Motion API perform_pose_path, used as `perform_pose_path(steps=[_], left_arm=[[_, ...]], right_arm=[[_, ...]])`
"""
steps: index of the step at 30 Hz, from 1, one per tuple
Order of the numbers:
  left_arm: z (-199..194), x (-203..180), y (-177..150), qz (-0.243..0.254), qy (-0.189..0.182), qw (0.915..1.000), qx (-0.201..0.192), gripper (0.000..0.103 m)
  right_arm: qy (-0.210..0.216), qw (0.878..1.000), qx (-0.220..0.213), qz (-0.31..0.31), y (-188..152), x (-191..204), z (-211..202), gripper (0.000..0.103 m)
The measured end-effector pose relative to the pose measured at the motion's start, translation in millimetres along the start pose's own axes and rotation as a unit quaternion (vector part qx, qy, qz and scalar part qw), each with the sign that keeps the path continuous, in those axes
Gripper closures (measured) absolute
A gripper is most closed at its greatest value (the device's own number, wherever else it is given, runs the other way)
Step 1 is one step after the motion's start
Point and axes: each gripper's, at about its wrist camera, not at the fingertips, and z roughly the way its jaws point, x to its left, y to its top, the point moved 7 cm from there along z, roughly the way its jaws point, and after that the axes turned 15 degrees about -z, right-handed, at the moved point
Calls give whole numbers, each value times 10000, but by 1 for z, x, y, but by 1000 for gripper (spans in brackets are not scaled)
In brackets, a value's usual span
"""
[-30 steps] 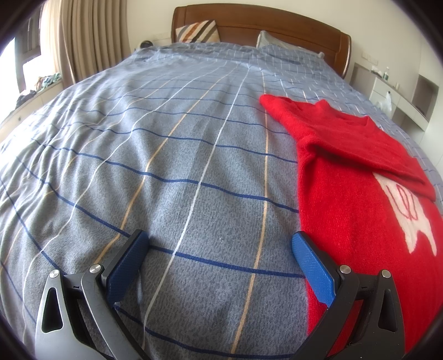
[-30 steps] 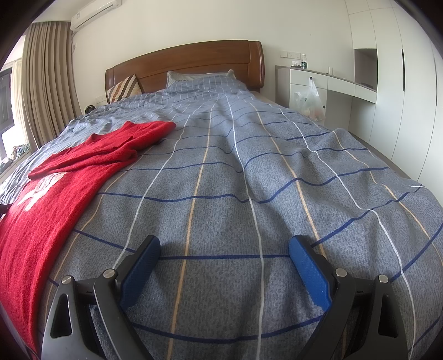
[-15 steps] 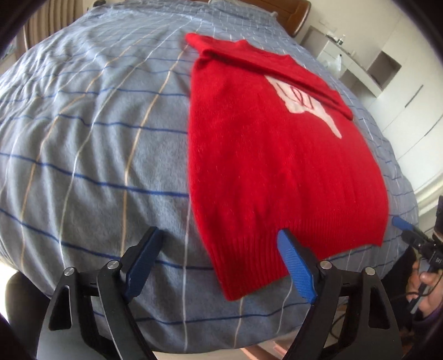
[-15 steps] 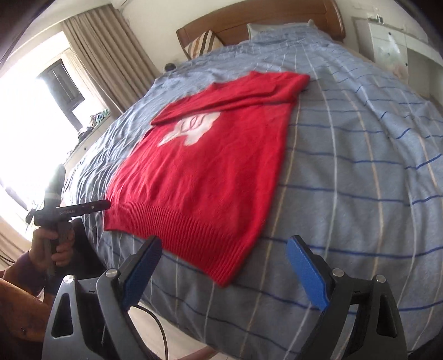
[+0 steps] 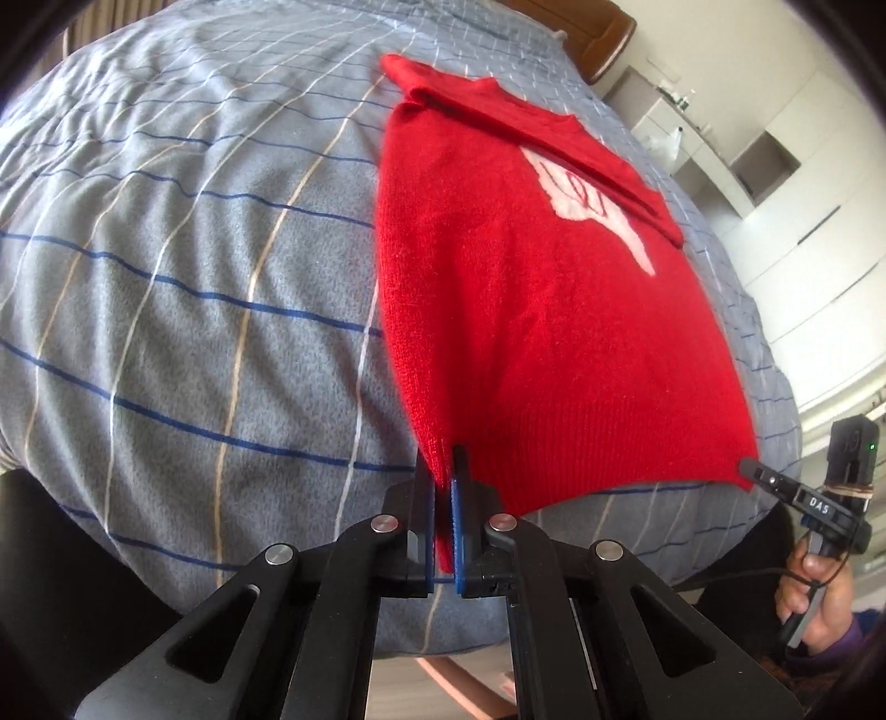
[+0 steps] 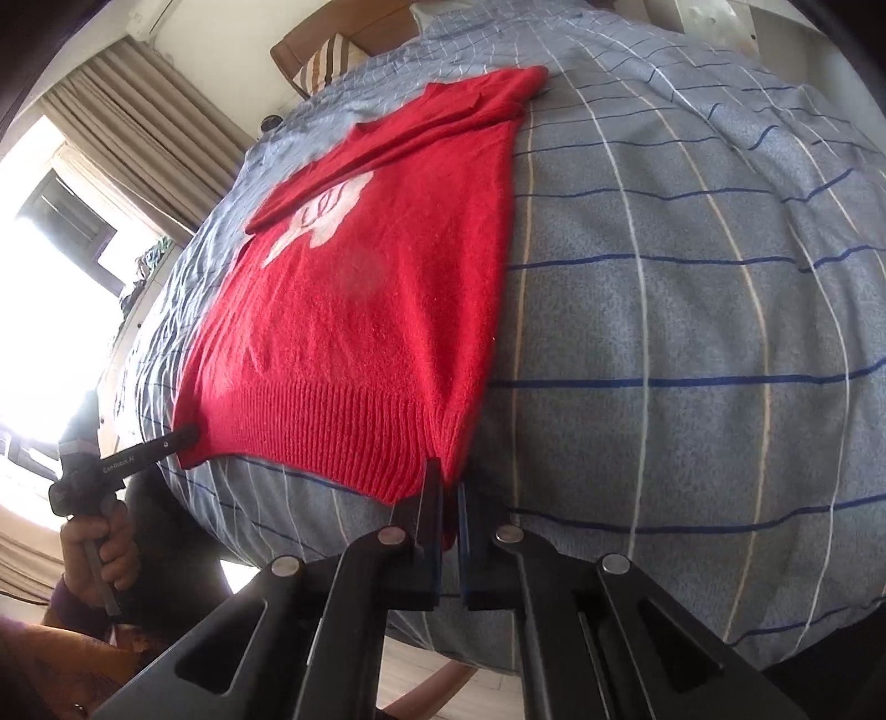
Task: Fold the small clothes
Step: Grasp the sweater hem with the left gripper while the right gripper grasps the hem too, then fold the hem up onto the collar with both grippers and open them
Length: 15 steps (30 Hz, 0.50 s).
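A red knit sweater (image 5: 531,310) with a white motif lies flat on the bed, its sleeves folded across the chest and its ribbed hem toward me. My left gripper (image 5: 443,471) is shut on the hem's left corner. My right gripper (image 6: 448,476) is shut on the hem's right corner; the sweater (image 6: 365,310) spreads away from it. The right gripper also shows in the left wrist view (image 5: 747,465), pinching the far corner. The left gripper shows in the right wrist view (image 6: 191,432), at the other corner.
The bed carries a grey-blue quilt (image 5: 183,260) with blue, white and tan lines. A wooden headboard (image 5: 603,33) stands at the far end. White cupboards (image 5: 775,166) are on the right. Curtains (image 6: 144,138) and a bright window are on the left.
Both grippers moved down to the hem at the bed's foot end and closed on its two corners. They were open half a second ago.
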Motion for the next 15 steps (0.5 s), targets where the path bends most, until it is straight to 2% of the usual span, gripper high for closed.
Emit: perform_pose_path(steps=[3, 7, 10, 15], left_arm=[[-20, -18, 25, -250, -602, 9977, -189, 101], [-33, -48, 101, -385, -1171, 9902, -650, 101], [-18, -64, 166, -300, -1029, 9891, -1005, 101], [50, -88, 261, -285, -464, 9930, -1052, 101]], right_arm=[[324, 9981, -474, 201, 28, 5, -16, 99], [603, 9892, -1309, 254, 94, 0, -31, 99], [467, 9848, -1673, 35, 159, -15, -20, 99], [285, 9855, -1674, -37, 265, -56, 36, 99]])
